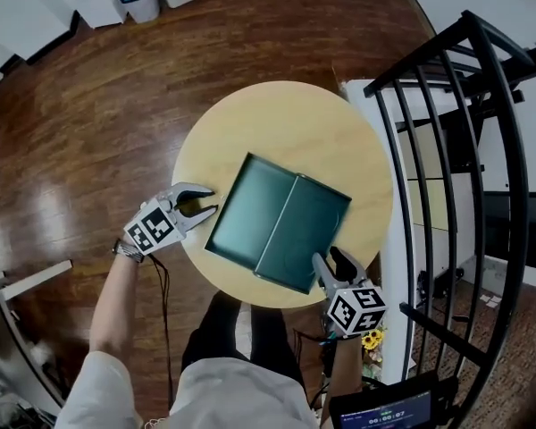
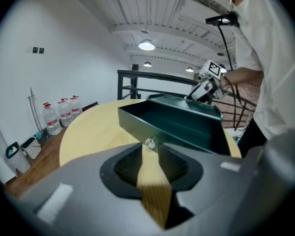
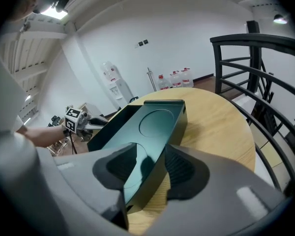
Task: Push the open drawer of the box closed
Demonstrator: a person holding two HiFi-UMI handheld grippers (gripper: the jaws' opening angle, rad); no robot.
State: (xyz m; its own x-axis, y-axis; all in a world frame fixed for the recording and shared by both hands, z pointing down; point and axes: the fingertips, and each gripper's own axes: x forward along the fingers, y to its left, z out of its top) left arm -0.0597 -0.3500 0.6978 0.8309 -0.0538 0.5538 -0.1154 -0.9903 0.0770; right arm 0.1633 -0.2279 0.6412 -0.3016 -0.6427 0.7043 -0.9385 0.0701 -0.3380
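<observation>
Right now both grippers are wide open and hold nothing. The left gripper [image 1: 211, 200] faces the knob [image 2: 150, 142] of the open drawer [image 1: 250, 211]. The right gripper [image 1: 330, 259] sits over the box [image 1: 308, 231] edge on the table [image 1: 277, 119]. If nothing holds the box, a push might slide it away.

Head view: camera above the person, aimed steeply down, far enough to take in the whole round table [image 1: 277, 119], with the box [image 1: 281, 222] near centre, the left tongs [image 1: 213, 200] at the table's left edge and the right tongs [image 1: 327, 257] at its near edge. Left gripper view: low, close to the drawer [image 2: 137, 124], faces across the table toward the right tongs. Right gripper view: low, at the box's end, faces along it toward the left tongs. All three share box and tabletop.
</observation>
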